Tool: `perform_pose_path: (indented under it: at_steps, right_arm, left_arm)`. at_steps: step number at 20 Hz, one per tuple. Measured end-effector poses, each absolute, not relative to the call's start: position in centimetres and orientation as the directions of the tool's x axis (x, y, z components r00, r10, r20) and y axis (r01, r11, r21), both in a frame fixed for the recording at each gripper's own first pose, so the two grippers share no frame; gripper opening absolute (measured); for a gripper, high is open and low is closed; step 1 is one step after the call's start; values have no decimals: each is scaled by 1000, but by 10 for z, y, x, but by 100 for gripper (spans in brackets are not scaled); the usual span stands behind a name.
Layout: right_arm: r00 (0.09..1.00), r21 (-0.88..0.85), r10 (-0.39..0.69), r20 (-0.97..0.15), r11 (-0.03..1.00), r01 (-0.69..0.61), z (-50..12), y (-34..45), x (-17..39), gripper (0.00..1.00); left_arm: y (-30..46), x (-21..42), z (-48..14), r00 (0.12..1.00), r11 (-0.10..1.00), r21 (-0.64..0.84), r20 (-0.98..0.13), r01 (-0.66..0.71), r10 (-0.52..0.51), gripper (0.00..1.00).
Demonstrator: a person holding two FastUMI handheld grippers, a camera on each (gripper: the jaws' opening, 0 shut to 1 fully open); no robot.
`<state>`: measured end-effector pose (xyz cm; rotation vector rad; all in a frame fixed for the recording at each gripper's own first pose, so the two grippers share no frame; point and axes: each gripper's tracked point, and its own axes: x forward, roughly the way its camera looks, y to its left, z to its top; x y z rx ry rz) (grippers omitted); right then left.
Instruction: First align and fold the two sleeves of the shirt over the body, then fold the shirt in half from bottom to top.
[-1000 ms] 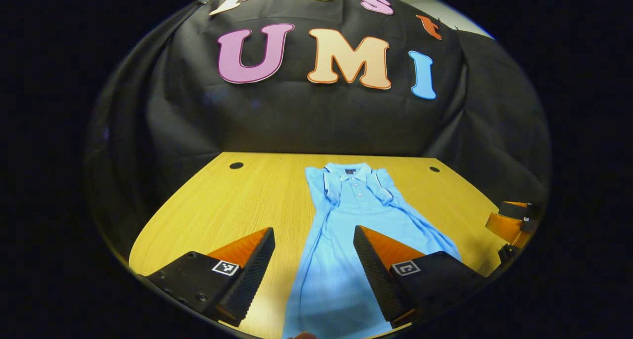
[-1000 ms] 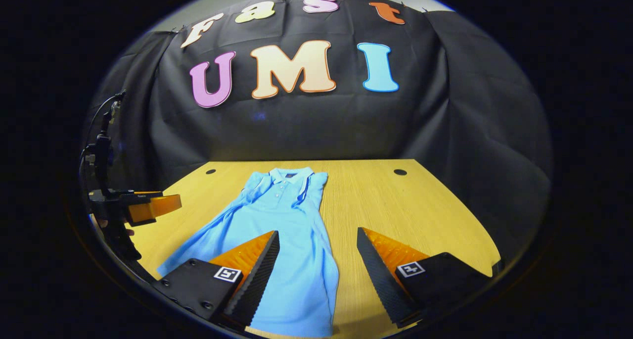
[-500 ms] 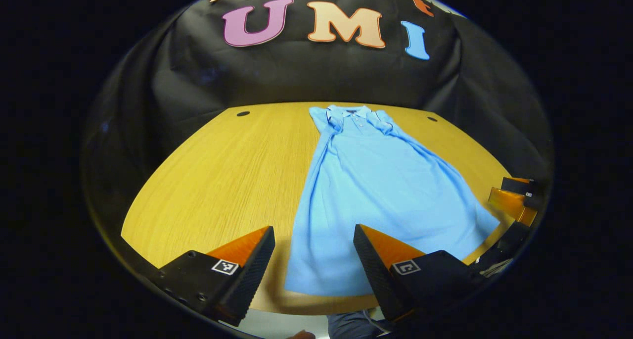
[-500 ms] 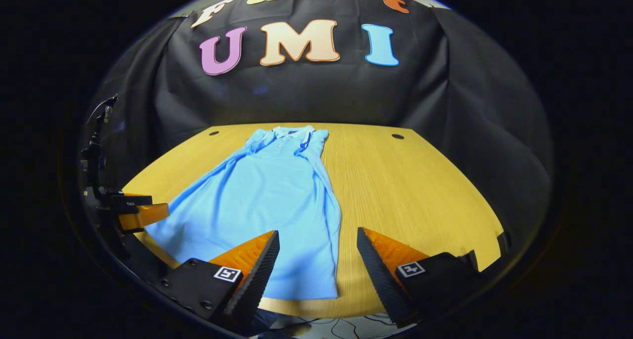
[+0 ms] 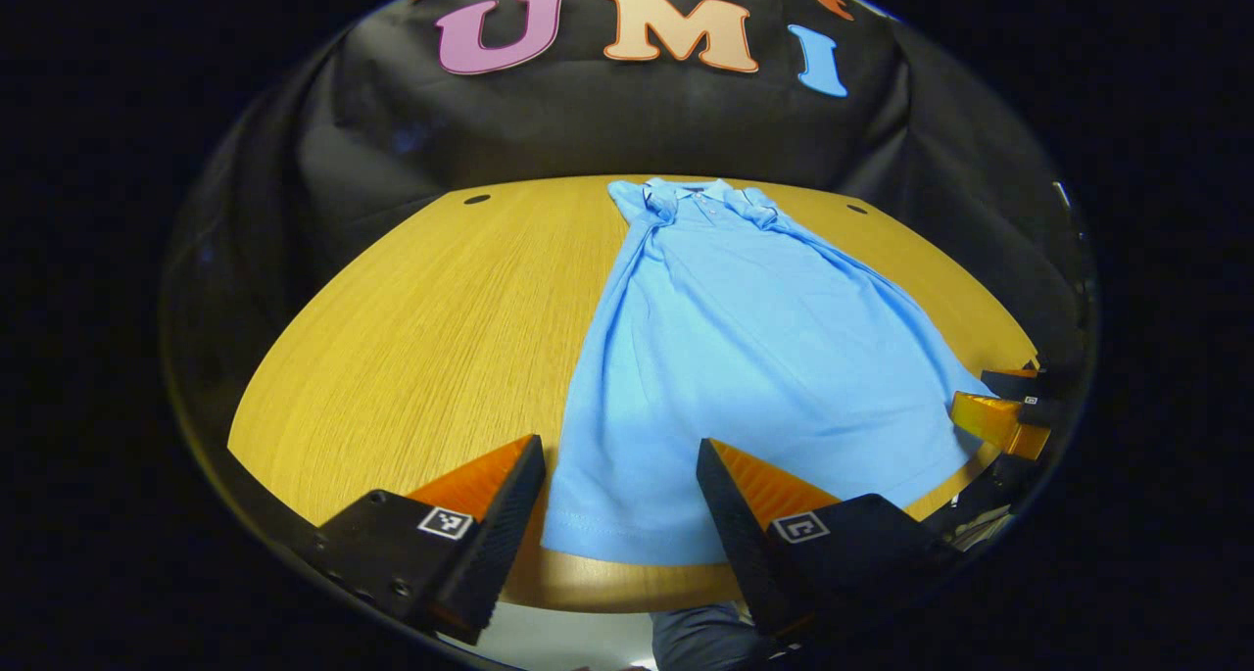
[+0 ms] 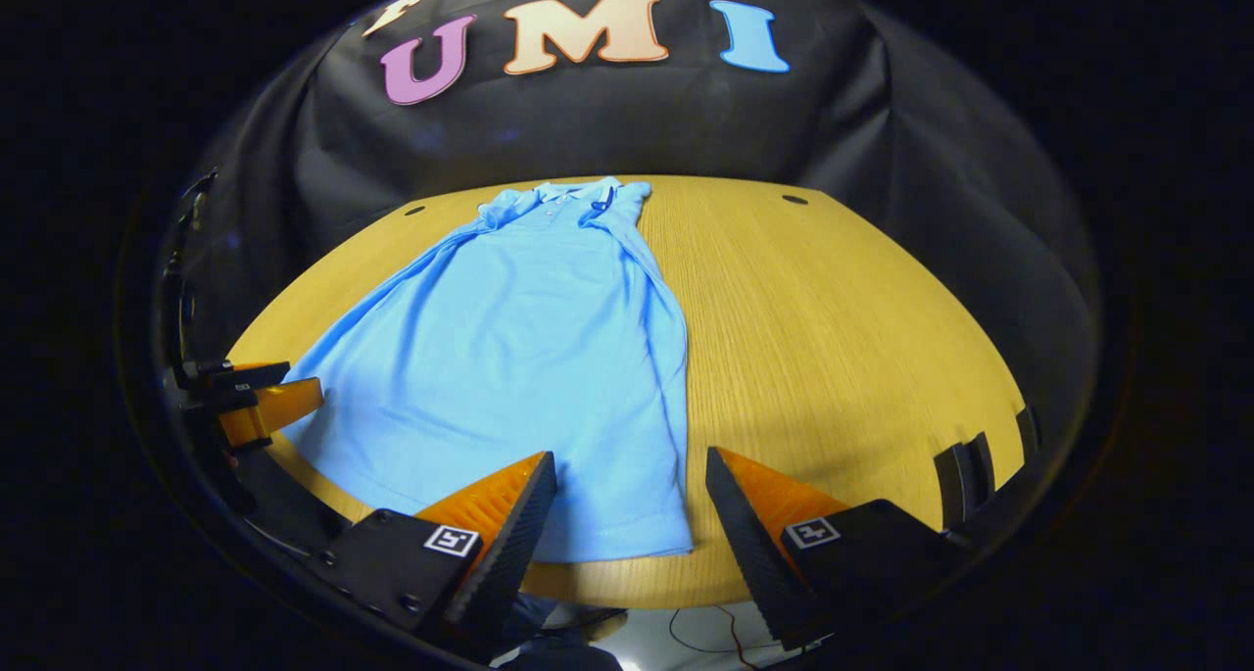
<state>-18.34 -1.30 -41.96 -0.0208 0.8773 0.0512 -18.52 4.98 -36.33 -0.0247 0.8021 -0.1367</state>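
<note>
shirt (image 5: 745, 358) flat on table (image 5: 431, 338), sleeves folded in | left gripper (image 5: 619, 514), right gripper (image 6: 629, 519) gaping over hem corners | advice: pinch both corners level, lift together toward collar

A light blue polo shirt (image 5: 745, 358) (image 6: 529, 348) lies flat on the wooden worktop (image 5: 421, 338) (image 6: 833, 338), collar at the far edge, hem near the front edge, both sleeves folded over its body.
</note>
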Motion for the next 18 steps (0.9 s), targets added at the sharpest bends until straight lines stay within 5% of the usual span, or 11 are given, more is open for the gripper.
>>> perform_pose_path:
  at_steps: [1,2,4,5,6,11,18]
  right_arm:
    - [624,10,50,-779,998,-68,-421,-9,-184,92]
    - [628,16,60,-776,997,-75,-419,-5,-183,77]
    - [619,49,92,-780,995,-87,-419,6,-185,53]
    - [615,53,92,-783,995,-81,-419,9,-186,25]
    - [617,57,99,-781,995,-87,-418,11,-185,11]
    - [604,73,120,-788,992,-101,-411,13,-179,3]
    - [685,106,165,-709,986,-128,-348,23,-126,2]
  left_arm:
    - [44,-184,-363,693,988,-82,-706,130,-150,84]
    - [37,-184,-366,686,985,-96,-708,143,-168,76]
    - [28,-184,-366,681,982,-131,-707,137,-190,37]
    - [27,-184,-364,684,984,-139,-707,114,-179,13]
    - [26,-182,-366,685,985,-139,-709,100,-169,3]
    - [27,-178,-364,618,988,-137,-771,74,-153,0]
    - [34,-131,-316,673,980,-188,-717,63,-181,0]
